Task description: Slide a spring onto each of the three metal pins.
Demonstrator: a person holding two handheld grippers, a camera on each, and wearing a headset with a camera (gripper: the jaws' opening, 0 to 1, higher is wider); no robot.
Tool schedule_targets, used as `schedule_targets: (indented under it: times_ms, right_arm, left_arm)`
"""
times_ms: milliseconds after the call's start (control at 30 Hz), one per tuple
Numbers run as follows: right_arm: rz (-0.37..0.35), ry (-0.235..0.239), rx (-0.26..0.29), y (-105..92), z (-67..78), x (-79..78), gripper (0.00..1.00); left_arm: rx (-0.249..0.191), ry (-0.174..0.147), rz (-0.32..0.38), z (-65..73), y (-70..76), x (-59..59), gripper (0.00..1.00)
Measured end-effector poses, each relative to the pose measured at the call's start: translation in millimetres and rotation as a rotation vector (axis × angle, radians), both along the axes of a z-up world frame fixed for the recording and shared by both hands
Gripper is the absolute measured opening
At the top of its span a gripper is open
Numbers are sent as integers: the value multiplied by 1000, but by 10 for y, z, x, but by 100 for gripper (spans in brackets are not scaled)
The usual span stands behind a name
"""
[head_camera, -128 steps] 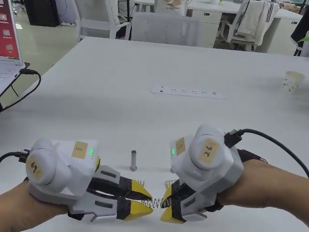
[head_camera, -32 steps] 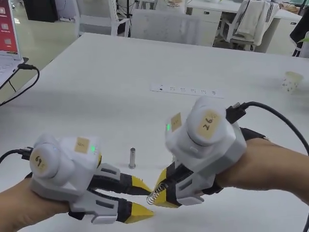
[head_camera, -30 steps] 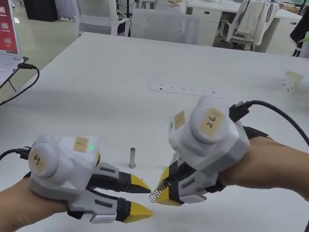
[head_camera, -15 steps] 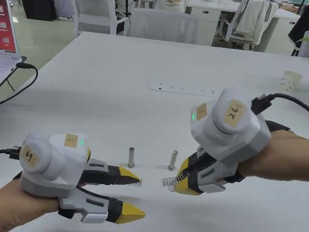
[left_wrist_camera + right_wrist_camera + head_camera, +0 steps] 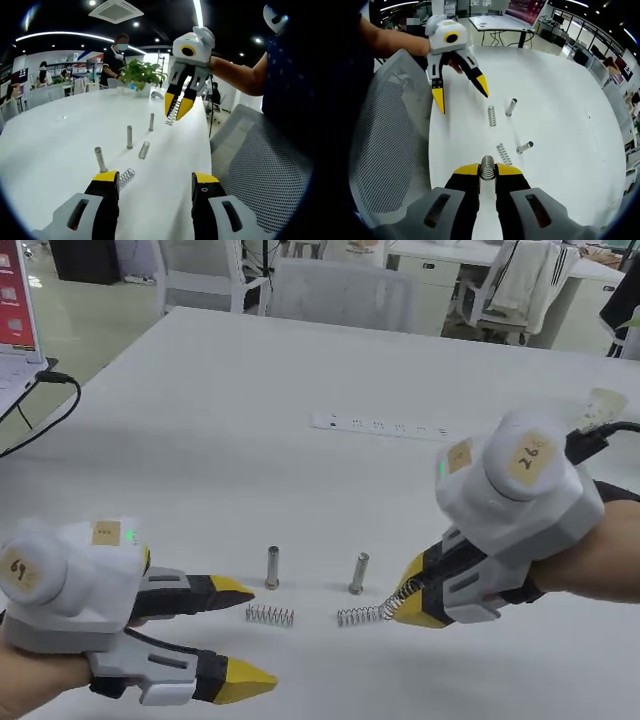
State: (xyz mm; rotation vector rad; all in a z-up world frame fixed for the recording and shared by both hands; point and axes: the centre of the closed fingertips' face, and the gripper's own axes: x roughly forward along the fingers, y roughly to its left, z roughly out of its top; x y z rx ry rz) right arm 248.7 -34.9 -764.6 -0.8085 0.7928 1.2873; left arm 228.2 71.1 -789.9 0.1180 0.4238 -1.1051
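Observation:
Two upright metal pins [image 5: 272, 567] [image 5: 358, 572] stand on the white table [image 5: 300, 470]; the left gripper view shows three pins [image 5: 100, 159] [image 5: 129, 136] [image 5: 151, 121]. One spring [image 5: 270, 615] lies in front of the left pin, another [image 5: 358, 617] in front of the second. My right gripper [image 5: 405, 605] [image 5: 488, 171] is shut on a third spring [image 5: 402, 594] [image 5: 487, 167], held just above the table to the right of the second pin. My left gripper [image 5: 245, 632] [image 5: 155, 177] is wide open and empty, left of the springs.
A white power strip [image 5: 390, 427] lies mid-table and a paper cup [image 5: 605, 405] stands far right. A laptop [image 5: 10, 310] and its cable [image 5: 45, 410] sit at the left edge. A mesh chair [image 5: 260, 160] is close behind the near table edge.
The two grippers, which met over one spring 4.3 s ago, have drawn apart. The right one moved right with the spring. The left one moved left, open.

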Motion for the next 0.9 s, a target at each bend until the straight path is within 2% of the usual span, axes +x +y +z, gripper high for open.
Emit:
schedule_targets:
  times_ms: [300,667,800,900]
  right_arm:
    - [-33,-13,-16,-185,69,115,9]
    - [-72,-48,-54,-430,193,322,9]
    - [-89,-60,-61,-507,267,409,9]
    - [-105,-79,-88,-592,294,505,9]
  left_arm:
    - [-20,-17,88,54,154,43,62]
    - [-24,-29,143,58,221,78,72]
    - [-18,-41,159,63,252,94,77]
    - [-13,-51,166,64,266,98,80]
